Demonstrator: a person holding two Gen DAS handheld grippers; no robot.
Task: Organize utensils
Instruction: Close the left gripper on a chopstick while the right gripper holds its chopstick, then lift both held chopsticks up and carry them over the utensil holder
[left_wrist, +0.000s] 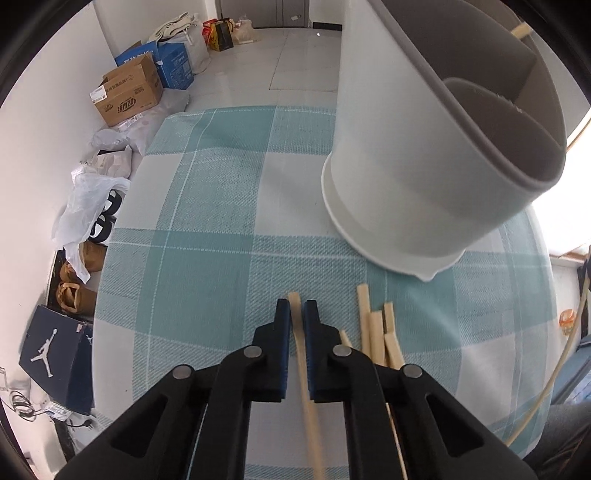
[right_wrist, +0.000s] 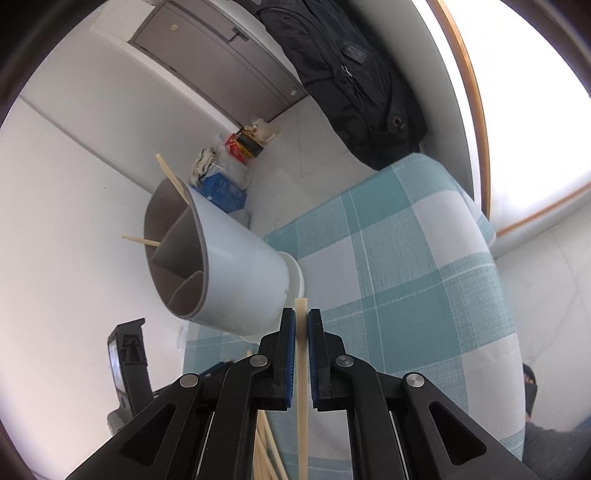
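Two pale wooden chopsticks (right_wrist: 173, 181) already stand in my tall white divided utensil holder (right_wrist: 236, 266) on the checked teal tablecloth (left_wrist: 207, 229), my left gripper (left_wrist: 297, 314) and right gripper (right_wrist: 301, 325) each clamp another chopstick, and several loose chopsticks (left_wrist: 376, 332) beside the holder remain.

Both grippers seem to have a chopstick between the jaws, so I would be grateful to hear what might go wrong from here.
1. The right gripper pinches its chopstick close to the top end, with the long shaft running back below; it may pivot or slip on the way.
2. The utensil holder is divided, and two chopsticks already lean across its mouth, so a new one could catch on them.
3. The left gripper works beside the loose chopsticks on the tablecloth and might scatter them.
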